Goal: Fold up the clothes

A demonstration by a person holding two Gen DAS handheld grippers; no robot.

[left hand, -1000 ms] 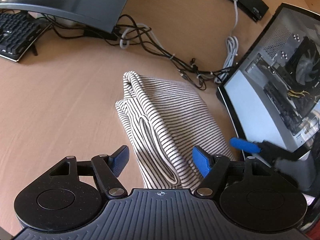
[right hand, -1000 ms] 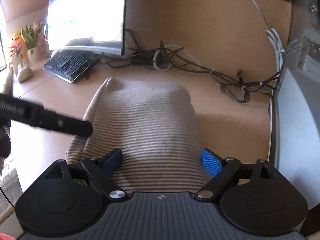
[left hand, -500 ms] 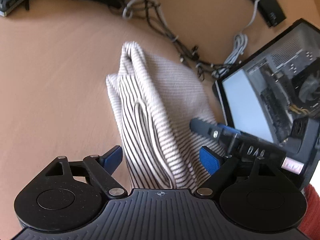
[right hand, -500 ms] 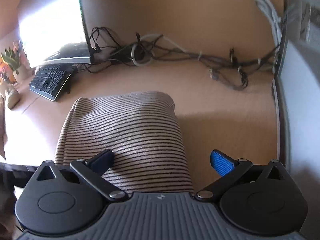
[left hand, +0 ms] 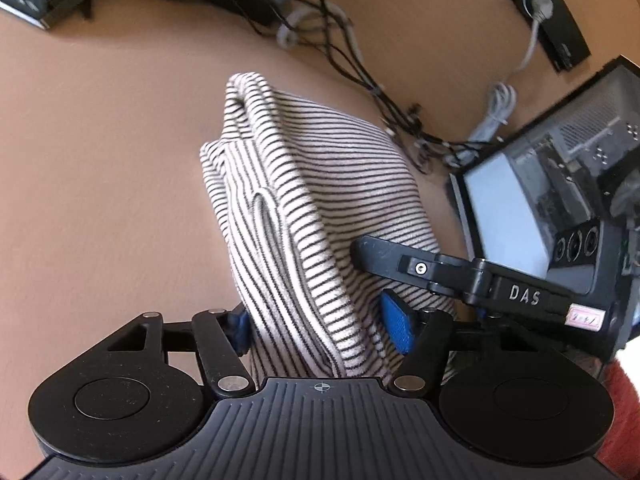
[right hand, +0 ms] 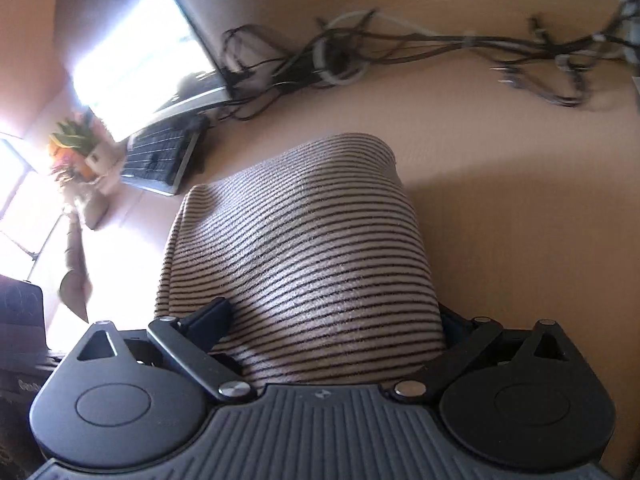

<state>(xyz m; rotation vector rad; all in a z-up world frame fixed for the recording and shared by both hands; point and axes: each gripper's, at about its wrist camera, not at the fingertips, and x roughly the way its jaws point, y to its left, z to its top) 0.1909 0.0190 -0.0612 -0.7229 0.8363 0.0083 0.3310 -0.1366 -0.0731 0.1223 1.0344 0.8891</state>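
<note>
A folded cream garment with thin black stripes [left hand: 320, 200] lies on the wooden desk [left hand: 100, 180]. My left gripper [left hand: 316, 328] is open, and the garment's near left edge bulges up between its blue pads. My right gripper [right hand: 332, 320] is open wide, with the garment [right hand: 304, 240] filling the gap between its fingers and running under the body. In the left wrist view, one black finger [left hand: 384, 256] of the right gripper rests across the cloth's right side. The near hem is hidden under both grippers.
A computer case with a glass side [left hand: 540, 208] stands close on the right. Tangled cables [right hand: 400, 52] run along the back of the desk. A monitor [right hand: 140, 52], a keyboard [right hand: 160, 160] and a potted plant [right hand: 76, 148] stand at the left. A red sleeve [left hand: 624, 408] shows behind the right gripper.
Both grippers have come down and forward over the garment's near end. The right gripper has swung in across the cloth, and the left fingers now stand slightly closer together.
</note>
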